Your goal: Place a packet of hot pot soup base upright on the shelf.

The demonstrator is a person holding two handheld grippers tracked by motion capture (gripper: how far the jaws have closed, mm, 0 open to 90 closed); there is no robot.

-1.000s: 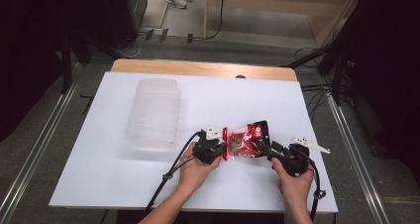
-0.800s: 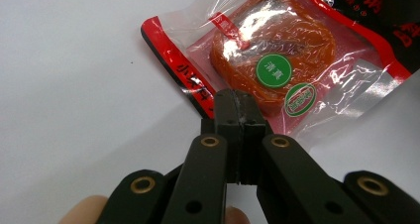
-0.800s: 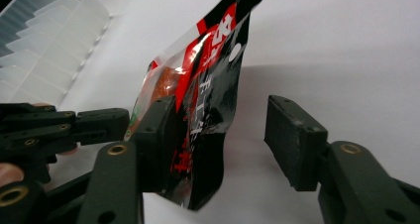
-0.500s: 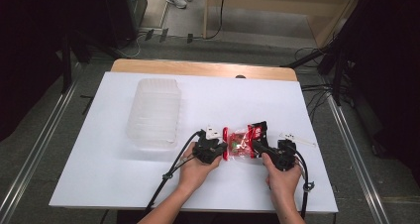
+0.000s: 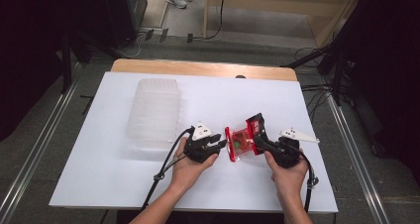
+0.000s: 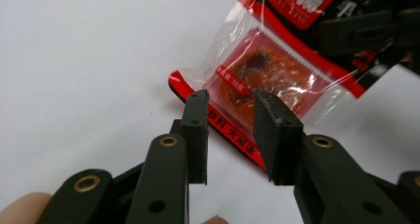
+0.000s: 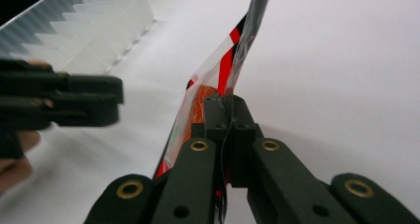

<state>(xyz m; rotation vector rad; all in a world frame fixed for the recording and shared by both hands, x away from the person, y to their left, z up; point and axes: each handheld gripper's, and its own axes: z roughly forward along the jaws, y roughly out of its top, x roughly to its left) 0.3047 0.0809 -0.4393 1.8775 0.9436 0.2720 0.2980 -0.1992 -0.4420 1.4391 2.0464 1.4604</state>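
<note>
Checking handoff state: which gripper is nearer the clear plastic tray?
Left. The left gripper sits just off the clear plastic tray's near corner; the right gripper is farther away, clamping the red snack packet.

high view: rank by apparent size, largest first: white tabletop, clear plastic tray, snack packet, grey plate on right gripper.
1. White tabletop
2. Clear plastic tray
3. Snack packet, partly covered by the right gripper, so its full extent is unsure
4. Grey plate
</note>
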